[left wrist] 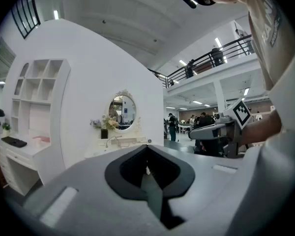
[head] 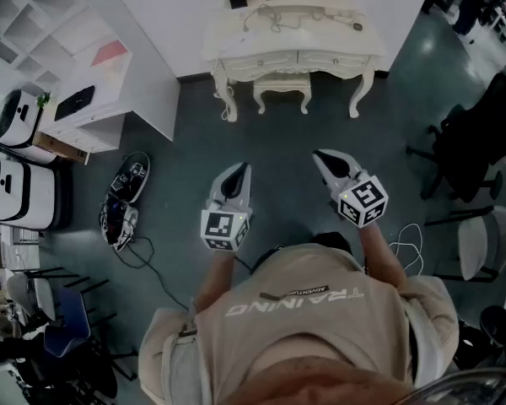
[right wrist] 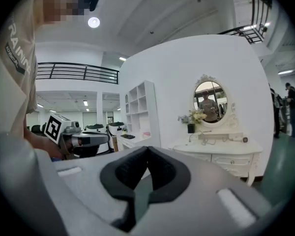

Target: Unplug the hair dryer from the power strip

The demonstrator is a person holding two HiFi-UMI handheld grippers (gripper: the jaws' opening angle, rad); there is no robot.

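A white dressing table (head: 295, 53) stands against the far wall, a few steps ahead of me. On its top lies a loose tangle of white cord (head: 278, 15), with a small round-ended piece (head: 355, 25) at its right end; I cannot make out the hair dryer or the power strip from here. The same table (right wrist: 214, 149) with the cord (right wrist: 220, 137) shows in the right gripper view. My left gripper (head: 240, 169) and right gripper (head: 319, 154) are held out at waist height over the grey floor, both shut and empty. Their tips (left wrist: 147, 147) (right wrist: 147, 149) point toward the table.
A white stool (head: 282, 87) is tucked under the table, below an oval mirror (right wrist: 210, 100). A white shelf unit (head: 84, 91) stands at the left. Dark devices with cables (head: 125, 194) lie on the floor at left. Office chairs (head: 468, 146) stand at the right.
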